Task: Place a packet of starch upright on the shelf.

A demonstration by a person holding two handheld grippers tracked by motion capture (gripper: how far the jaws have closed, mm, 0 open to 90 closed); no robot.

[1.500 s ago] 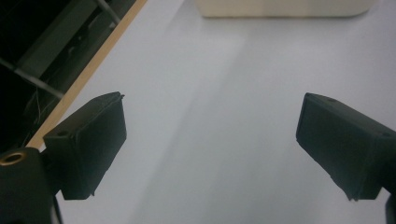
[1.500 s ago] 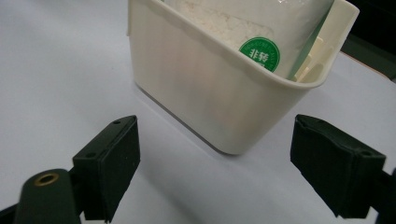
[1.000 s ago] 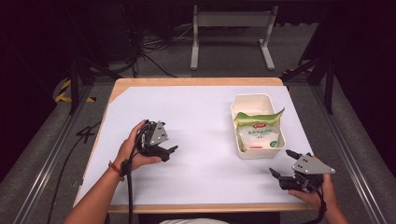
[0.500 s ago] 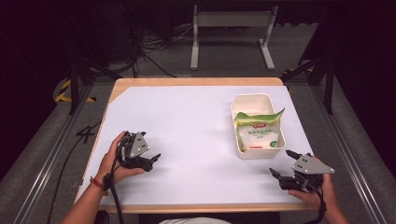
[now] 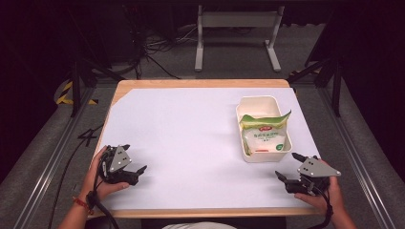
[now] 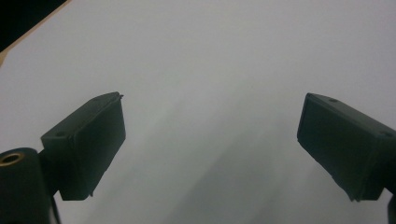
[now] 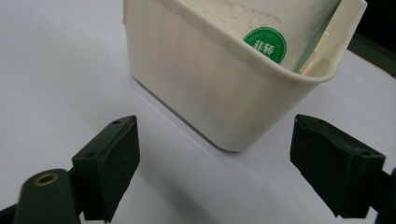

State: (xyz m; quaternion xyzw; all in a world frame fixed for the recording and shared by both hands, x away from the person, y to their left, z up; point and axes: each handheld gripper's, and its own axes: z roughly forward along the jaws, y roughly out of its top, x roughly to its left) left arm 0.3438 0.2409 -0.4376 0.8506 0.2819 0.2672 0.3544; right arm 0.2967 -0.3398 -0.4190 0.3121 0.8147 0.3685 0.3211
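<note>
Right gripper point(image 5: 292, 167): jaws spread, empty; the tub point(image 7: 219, 88) stands just beyond and between them, not touching, with the bag point(image 5: 265, 136) inside. Left gripper point(image 5: 133, 160): jaws spread, empty, over the bare table point(image 5: 191, 143), well apart from the tub.

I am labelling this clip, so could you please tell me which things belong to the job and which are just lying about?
Job:
- cream tub
- white bag lying in it
- right tool, open, facing the tub
- left tool, open, over bare table

Lying about:
- metal stand on the floor
- floor cables
- white table sheet
</note>
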